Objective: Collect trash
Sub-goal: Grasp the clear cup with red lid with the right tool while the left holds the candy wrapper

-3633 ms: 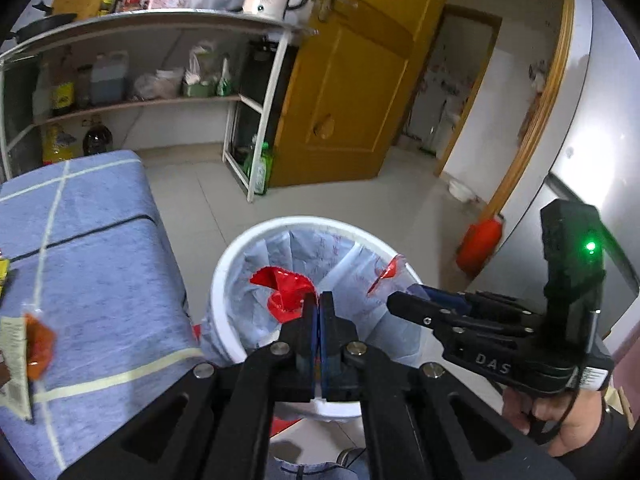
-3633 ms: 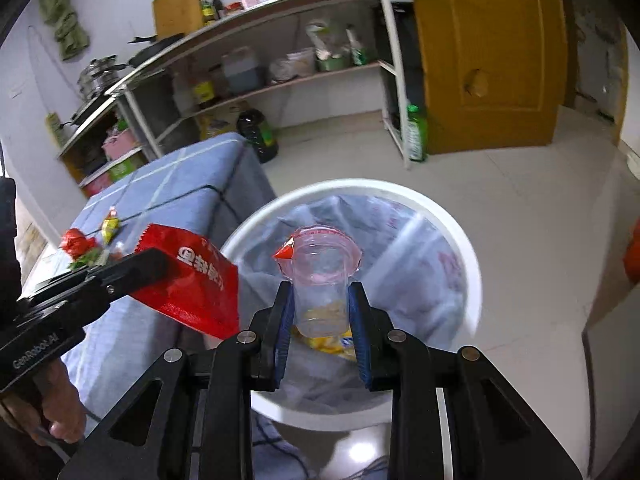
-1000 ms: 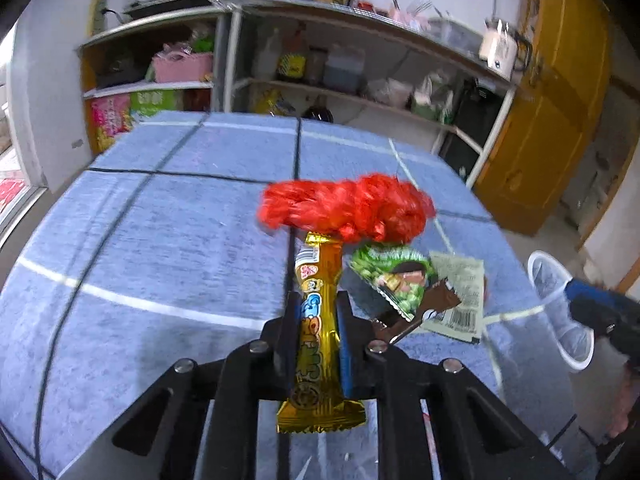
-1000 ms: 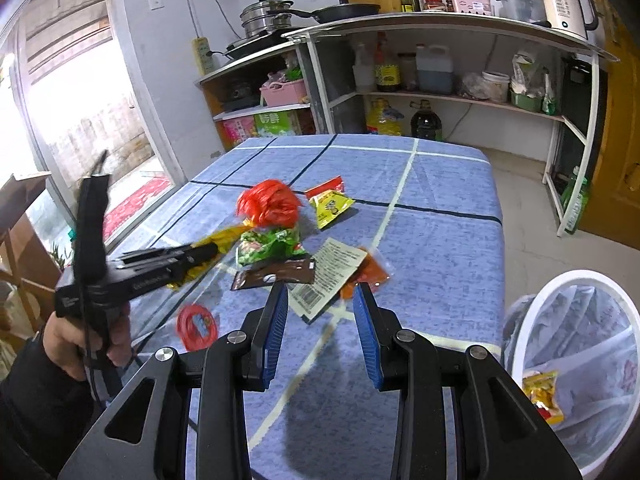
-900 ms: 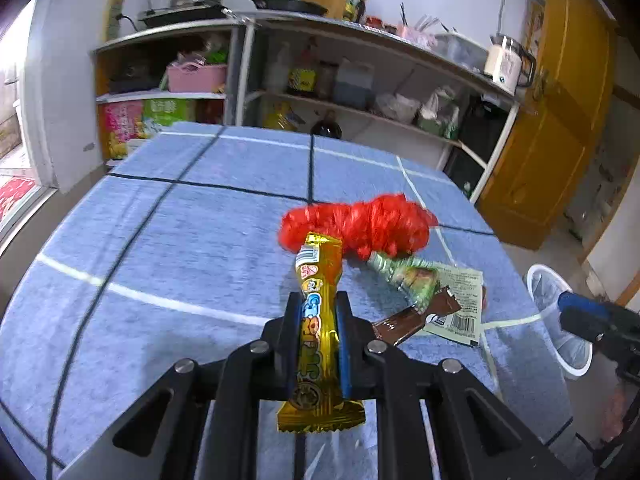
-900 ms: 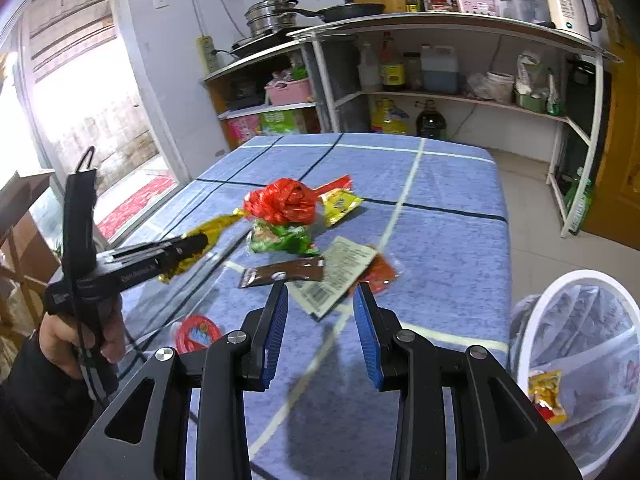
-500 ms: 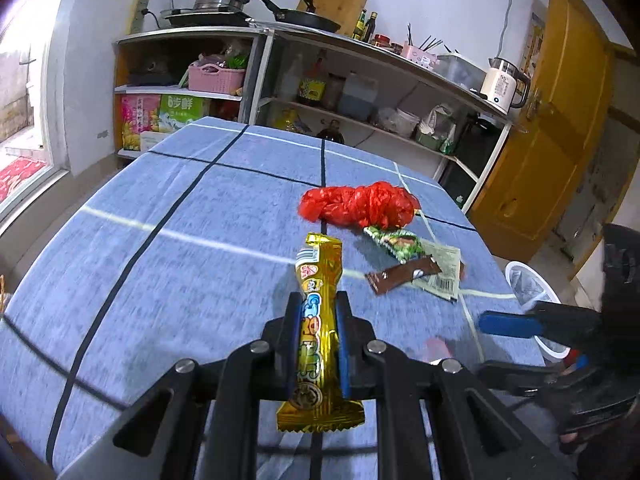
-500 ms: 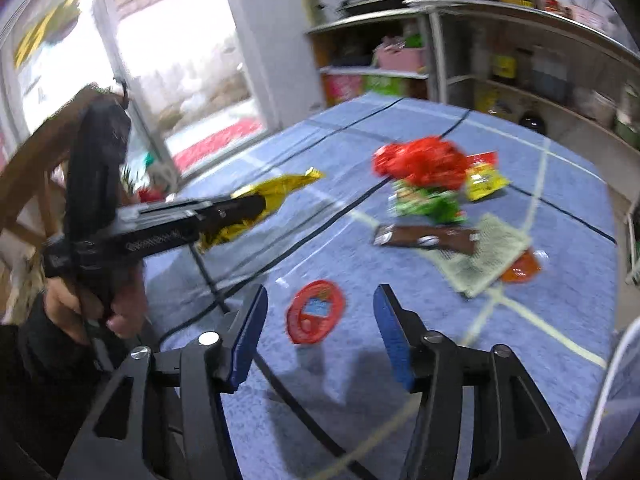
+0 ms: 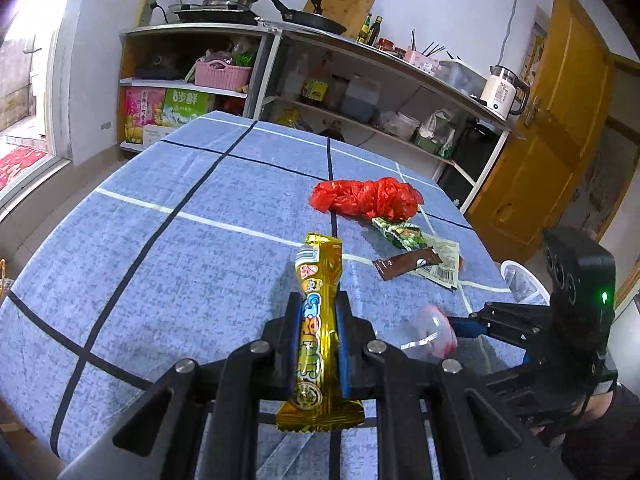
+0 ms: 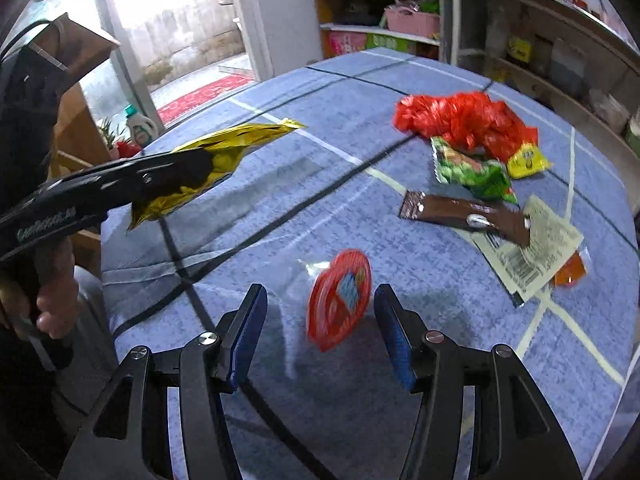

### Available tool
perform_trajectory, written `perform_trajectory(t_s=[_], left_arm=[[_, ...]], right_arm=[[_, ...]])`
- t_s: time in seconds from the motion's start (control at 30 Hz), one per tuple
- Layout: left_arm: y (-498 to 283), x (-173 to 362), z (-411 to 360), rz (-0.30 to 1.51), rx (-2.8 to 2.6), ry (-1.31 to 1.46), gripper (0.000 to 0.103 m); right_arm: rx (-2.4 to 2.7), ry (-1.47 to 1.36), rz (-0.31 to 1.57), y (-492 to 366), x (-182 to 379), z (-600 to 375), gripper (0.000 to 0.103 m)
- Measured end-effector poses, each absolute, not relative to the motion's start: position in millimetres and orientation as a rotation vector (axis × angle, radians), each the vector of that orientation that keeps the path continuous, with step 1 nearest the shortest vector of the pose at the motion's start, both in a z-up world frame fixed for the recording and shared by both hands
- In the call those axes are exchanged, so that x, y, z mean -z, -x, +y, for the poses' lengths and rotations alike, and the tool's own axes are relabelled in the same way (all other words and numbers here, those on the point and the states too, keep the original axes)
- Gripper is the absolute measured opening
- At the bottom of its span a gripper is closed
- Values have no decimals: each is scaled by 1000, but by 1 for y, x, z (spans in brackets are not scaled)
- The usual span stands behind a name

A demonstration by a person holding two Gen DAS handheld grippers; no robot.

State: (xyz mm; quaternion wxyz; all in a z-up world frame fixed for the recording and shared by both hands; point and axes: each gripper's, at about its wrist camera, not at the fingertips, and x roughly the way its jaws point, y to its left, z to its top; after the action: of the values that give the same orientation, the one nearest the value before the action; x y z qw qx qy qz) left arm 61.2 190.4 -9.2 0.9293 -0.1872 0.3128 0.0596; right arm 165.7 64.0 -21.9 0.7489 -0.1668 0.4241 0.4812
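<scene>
Right wrist view shows the right gripper [image 10: 316, 320] with its blue pads spread wide on either side of a small clear cup with a red lid [image 10: 340, 298], which lies tipped on the blue tablecloth [image 10: 260, 152] with the lid facing the camera. The cup sits between the fingers, a little nearer the right pad, and neither pad touches it. To take it well, I would centre the jaws on the cup body behind the lid, bring the tips low to the cloth, and close gently, since thin plastic of this kind probably flexes or squirts out. The left gripper [image 9: 318, 330] is clamped on a gold snack wrapper [image 9: 318, 320], held above the table. Further out lie a brown wrapper [image 10: 464, 212], a green packet [image 10: 472, 174] and a crumpled red bag [image 10: 460, 120]; the bin's white rim [image 9: 520, 276] shows past the table's far edge.
</scene>
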Motion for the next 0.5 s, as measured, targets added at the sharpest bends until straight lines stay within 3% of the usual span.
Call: perform_trajectory(t_s=[0.03, 0.07, 0.23, 0.43, 0.5], left_arm=[[-61, 10, 190, 642, -119, 383, 16], [-62, 11, 189, 645, -116, 382, 16], [-66, 14, 183, 654, -103, 375, 16], [-66, 13, 180, 654, -94, 374, 16], [-67, 14, 180, 655, -99, 378, 16]], right_arm=[[-1050, 353, 928, -168, 21, 63, 52], [-1051, 344, 929, -169, 20, 62, 38], [-1029, 324, 914, -172, 18, 60, 13], [-1012, 307, 884, -172, 9, 53, 11], [-994, 292, 861, -174, 3, 50, 19]])
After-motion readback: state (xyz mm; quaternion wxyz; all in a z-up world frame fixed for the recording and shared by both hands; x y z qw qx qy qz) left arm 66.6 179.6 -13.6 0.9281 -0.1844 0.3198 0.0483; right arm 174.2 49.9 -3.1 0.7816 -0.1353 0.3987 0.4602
